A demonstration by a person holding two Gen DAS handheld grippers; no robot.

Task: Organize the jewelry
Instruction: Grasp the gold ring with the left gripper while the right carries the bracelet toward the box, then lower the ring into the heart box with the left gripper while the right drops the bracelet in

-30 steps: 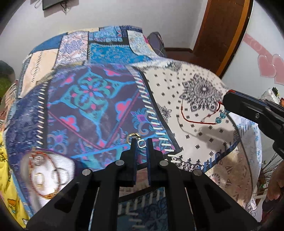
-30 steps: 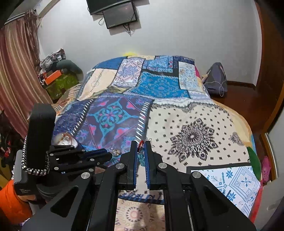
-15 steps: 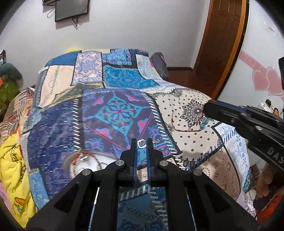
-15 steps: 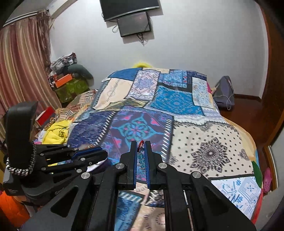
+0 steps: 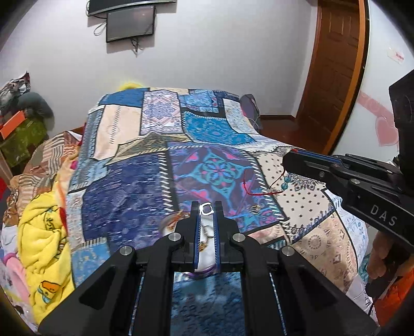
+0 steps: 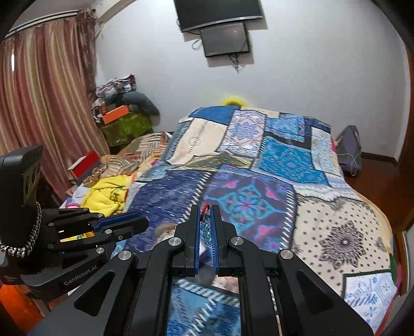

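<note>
Left wrist view shows the left gripper (image 5: pixel 206 206) clamped on a small silver ring (image 5: pixel 206 208), above a white dish (image 5: pixel 204 243) on the patchwork bedspread (image 5: pixel 124 206). Alongside, the right gripper (image 5: pixel 288 159) pinches a red cord bracelet with teal beads (image 5: pixel 284 183), dangling clear. Both pieces are lifted; neither is stowed, and one small gold piece (image 5: pixel 254 207) lies loose beside the dish.

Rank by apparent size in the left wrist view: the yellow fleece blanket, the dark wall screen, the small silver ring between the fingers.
1. Yellow fleece blanket, nearer the camera, so its lead is unsure.
2. Dark wall screen.
3. Small silver ring, clearly smallest.
</note>
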